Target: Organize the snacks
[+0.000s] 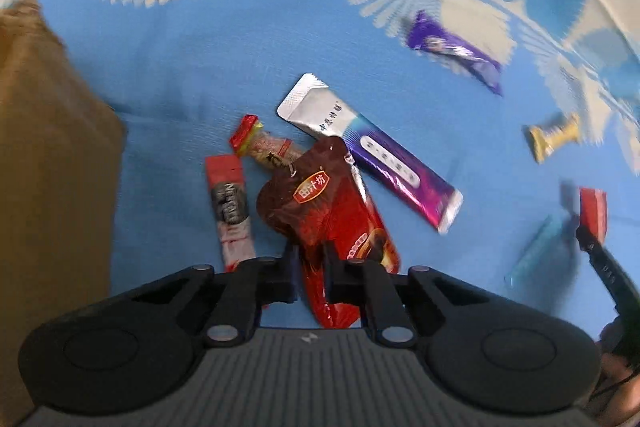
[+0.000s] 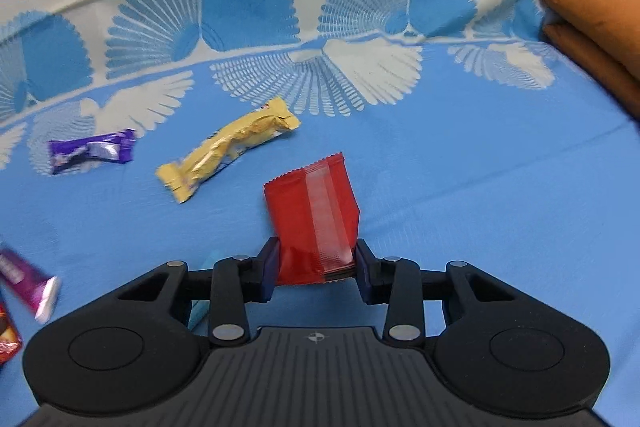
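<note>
Clamping a dark red pouch [image 1: 320, 211] in the left gripper [image 1: 310, 259] beside the cardboard box [image 1: 52, 163]; right gripper [image 2: 316, 267] pinching a red packet [image 2: 316, 219], farther from it. Slippery foil, thin bite: liable to slide free mid-carry.

A blue bedsheet [image 2: 480, 187] with white fan motifs carries scattered snacks — a yellow bar [image 2: 228, 151], a purple candy [image 2: 90, 151], a silver-purple sachet [image 1: 368, 151].

Nine wrapped snacks show: two red-brown foil pouches [image 1: 320, 211], two purple packets [image 1: 452, 53], one long silver-and-purple sachet [image 1: 372, 151], one red coffee stick [image 1: 230, 211], one clear red-tipped sausage pack [image 1: 266, 147], one gold bar [image 2: 228, 151], one pale blue stick [image 1: 534, 253].
</note>
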Action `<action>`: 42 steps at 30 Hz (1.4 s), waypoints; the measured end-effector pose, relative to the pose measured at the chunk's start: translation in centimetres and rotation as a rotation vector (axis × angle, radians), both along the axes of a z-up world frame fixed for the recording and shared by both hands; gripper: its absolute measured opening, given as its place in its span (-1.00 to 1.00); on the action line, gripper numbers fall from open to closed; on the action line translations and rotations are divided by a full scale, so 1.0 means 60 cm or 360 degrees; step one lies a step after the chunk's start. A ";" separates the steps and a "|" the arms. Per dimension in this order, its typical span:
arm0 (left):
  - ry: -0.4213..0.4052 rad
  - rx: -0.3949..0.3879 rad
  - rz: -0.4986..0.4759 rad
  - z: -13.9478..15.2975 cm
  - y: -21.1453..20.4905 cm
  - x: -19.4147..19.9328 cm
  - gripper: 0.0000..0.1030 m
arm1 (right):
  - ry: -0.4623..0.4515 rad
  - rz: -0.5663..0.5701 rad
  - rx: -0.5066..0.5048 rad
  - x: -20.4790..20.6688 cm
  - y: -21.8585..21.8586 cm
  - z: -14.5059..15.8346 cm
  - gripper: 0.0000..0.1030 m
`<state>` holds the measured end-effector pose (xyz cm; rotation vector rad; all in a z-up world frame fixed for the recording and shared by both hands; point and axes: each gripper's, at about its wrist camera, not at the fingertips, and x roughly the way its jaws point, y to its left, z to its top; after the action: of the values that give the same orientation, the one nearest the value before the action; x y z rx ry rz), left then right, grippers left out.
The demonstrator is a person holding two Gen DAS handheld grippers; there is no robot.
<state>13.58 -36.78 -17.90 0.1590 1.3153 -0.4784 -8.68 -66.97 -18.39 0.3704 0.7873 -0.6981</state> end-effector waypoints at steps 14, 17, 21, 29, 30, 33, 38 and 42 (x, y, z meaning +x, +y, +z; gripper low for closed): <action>-0.0173 -0.0180 -0.0275 0.129 0.114 -0.151 -0.94 | -0.0319 -0.0105 0.0160 -0.131 0.224 0.135 -0.21; -0.0186 -0.0232 -0.0279 0.165 0.139 -0.169 -0.94 | -0.0364 -0.0078 0.0176 -0.141 0.275 0.168 -0.21; -0.0232 -0.0315 -0.0282 0.219 0.183 -0.194 -0.94 | -0.0416 -0.0006 0.0130 -0.147 0.343 0.221 -0.21; -0.0317 -0.0391 -0.0215 0.312 0.302 -0.214 -0.94 | -0.0526 0.0256 0.0071 -0.143 0.485 0.328 -0.20; -0.0322 -0.0392 -0.0198 0.322 0.320 -0.214 -0.94 | -0.0536 0.0287 0.0067 -0.142 0.500 0.337 -0.20; -0.0375 -0.0401 -0.0142 0.345 0.374 -0.214 -0.94 | -0.0559 0.0381 0.0074 -0.133 0.556 0.364 -0.20; -0.0432 -0.0446 -0.0026 0.372 0.468 -0.206 -0.95 | -0.0554 0.0554 0.0104 -0.109 0.640 0.386 -0.20; -0.0440 -0.0468 0.0055 0.379 0.523 -0.191 -0.95 | -0.0519 0.0668 0.0129 -0.080 0.696 0.390 -0.20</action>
<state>2.13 -5.37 4.84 -0.0421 0.9645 -0.5926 -13.49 -25.22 5.04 0.3659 0.5577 -0.2048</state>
